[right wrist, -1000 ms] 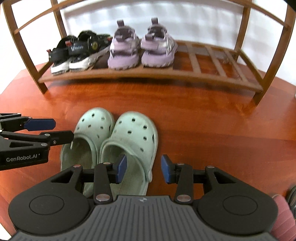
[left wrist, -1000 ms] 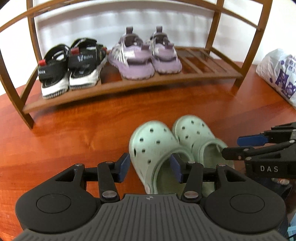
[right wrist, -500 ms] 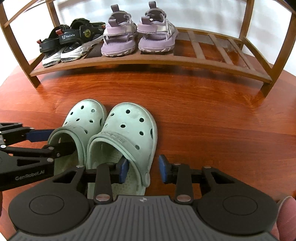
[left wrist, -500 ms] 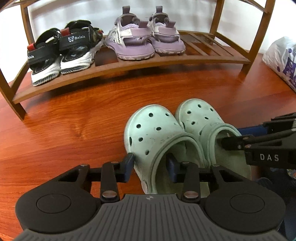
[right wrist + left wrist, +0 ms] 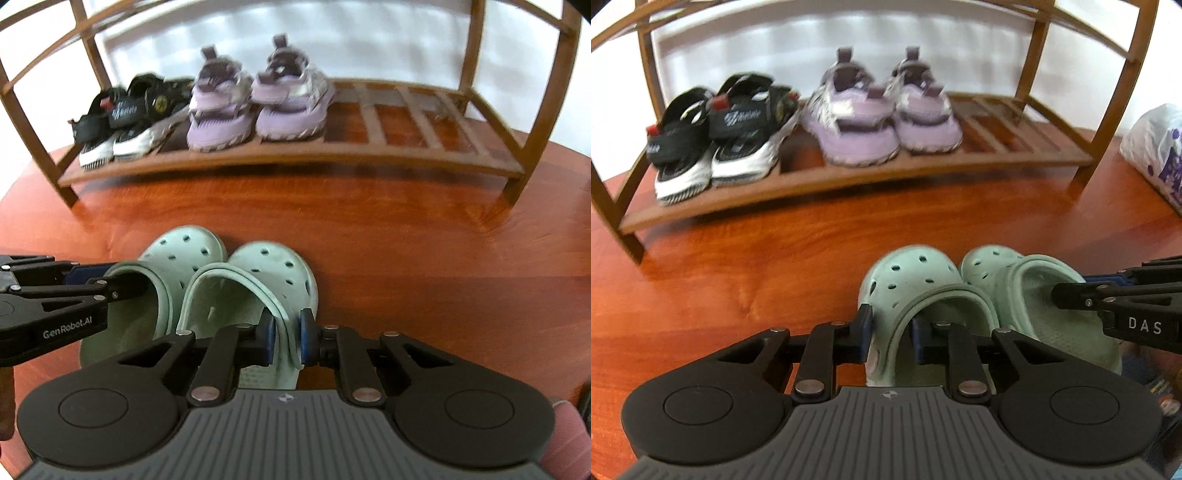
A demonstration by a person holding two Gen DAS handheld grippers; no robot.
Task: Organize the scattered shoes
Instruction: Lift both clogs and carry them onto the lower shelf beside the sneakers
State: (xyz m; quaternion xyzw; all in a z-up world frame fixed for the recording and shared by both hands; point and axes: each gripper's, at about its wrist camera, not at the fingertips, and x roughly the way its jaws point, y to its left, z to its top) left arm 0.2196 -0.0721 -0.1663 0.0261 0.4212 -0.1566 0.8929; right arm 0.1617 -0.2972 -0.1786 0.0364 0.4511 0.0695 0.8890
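1. Wooden floor [image 5: 738,288] before rack [image 5: 406,155]: green clogs side by side.
2. Left gripper [image 5: 889,332] has closed on left clog [image 5: 912,277]'s wall.
3. Right gripper [image 5: 284,334] now pinches right clog [image 5: 273,273]; both appear ready for racking.

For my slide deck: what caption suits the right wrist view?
Right hand-held gripper clamps a mint-green clog's side wall before a wooden shoe rack.

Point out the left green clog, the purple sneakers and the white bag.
Left green clog [image 5: 912,273]: left wrist view, on its perforated toe.
Purple sneakers [image 5: 862,142]: left wrist view, heel of the left shoe.
White bag [image 5: 1156,147]: left wrist view, on its printed side.
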